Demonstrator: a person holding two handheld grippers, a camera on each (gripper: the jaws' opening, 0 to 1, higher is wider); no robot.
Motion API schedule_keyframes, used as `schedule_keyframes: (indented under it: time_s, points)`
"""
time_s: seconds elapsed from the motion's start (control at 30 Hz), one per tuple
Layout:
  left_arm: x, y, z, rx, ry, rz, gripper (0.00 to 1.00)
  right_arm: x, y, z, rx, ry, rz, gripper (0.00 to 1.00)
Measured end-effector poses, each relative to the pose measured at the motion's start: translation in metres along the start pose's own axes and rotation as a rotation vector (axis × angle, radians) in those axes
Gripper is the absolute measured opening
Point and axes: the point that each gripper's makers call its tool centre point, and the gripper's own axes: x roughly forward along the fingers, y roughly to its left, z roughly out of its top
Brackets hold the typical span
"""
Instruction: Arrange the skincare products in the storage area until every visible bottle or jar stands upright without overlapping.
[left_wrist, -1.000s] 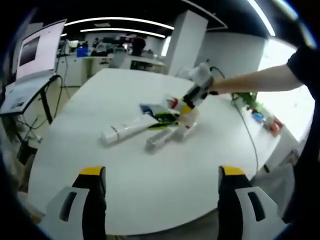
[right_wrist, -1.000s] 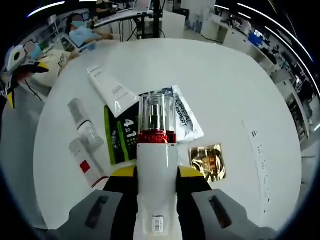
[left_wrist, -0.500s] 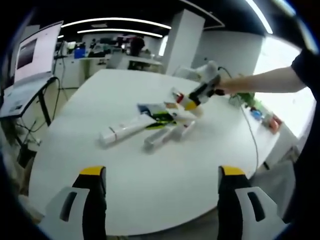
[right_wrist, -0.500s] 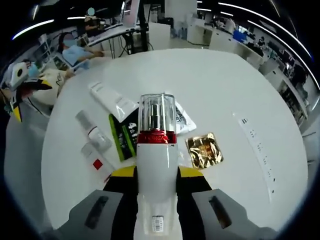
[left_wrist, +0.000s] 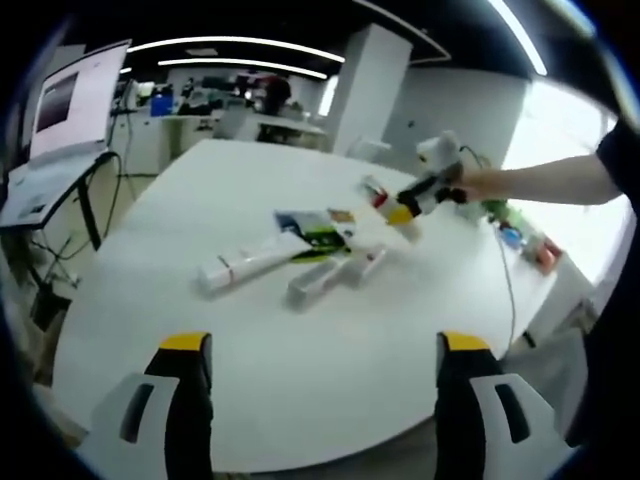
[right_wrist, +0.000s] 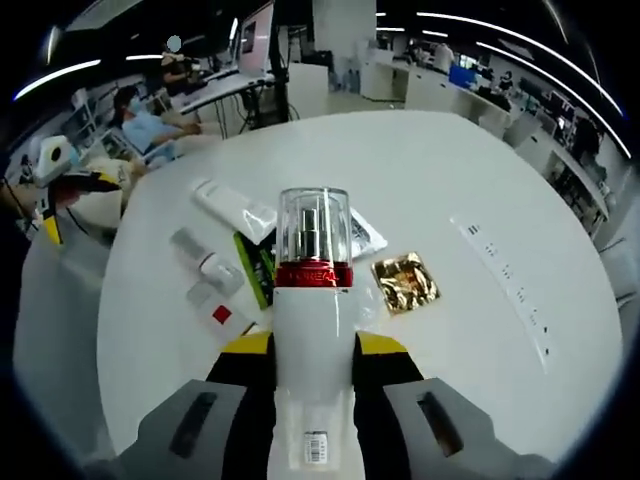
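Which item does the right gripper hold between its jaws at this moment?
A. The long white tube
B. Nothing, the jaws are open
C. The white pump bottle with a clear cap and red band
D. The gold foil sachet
C: in the right gripper view the right gripper is shut on the white pump bottle, lifted above the table.

R gripper (right_wrist: 313, 375) is clamped on a white pump bottle (right_wrist: 313, 370) w/ red collar and clear cap, bottle pointing fwd along the jaws, held above the round white table (right_wrist: 470, 160). On the table beyond the cap: a white tube (right_wrist: 233, 207), a green-and-black sachet (right_wrist: 262, 271), a white sachet (right_wrist: 365, 238) partly behind the cap, a gold foil packet (right_wrist: 404, 282) to the right, and two small bottles lying flat at left, one w/ a red label (right_wrist: 220, 310). L gripper (right_wrist: 50, 190) shows at the far left edge; people sit at desks in the bkgd.
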Motion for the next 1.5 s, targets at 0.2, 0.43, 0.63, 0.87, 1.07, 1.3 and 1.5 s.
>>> schedule_keyframes:
  time_s: [0.2,0.43,0.63,0.87,1.07,1.3,1.5]
  points:
    - [0.0,-0.003,0.002,0.008,-0.003,-0.003,0.84,-0.01,0.0,0.001,0.056,-0.059,-0.001,0.28]
    - [0.0,-0.003,0.002,0.018,-0.008,-0.001,0.84,-0.027,0.008,0.008,0.143,-0.155,-0.008,0.28]
    - [0.0,-0.005,0.003,0.03,-0.006,-0.003,0.84,-0.04,0.013,0.013,0.181,-0.214,-0.018,0.28]
    - [0.0,-0.009,0.003,0.046,-0.004,-0.009,0.84,-0.054,0.026,0.018,0.2,-0.275,-0.033,0.28]
    - [-0.004,0.005,0.008,-0.011,-0.038,0.025,0.84,-0.065,0.04,0.029,0.232,-0.362,-0.024,0.28]
    - [-0.004,0.003,0.009,0.003,-0.04,0.027,0.84,-0.08,0.061,0.043,0.234,-0.437,-0.019,0.28]
    - [-0.004,0.01,0.009,-0.028,-0.046,0.031,0.84,-0.092,0.078,0.052,0.208,-0.479,-0.013,0.28]
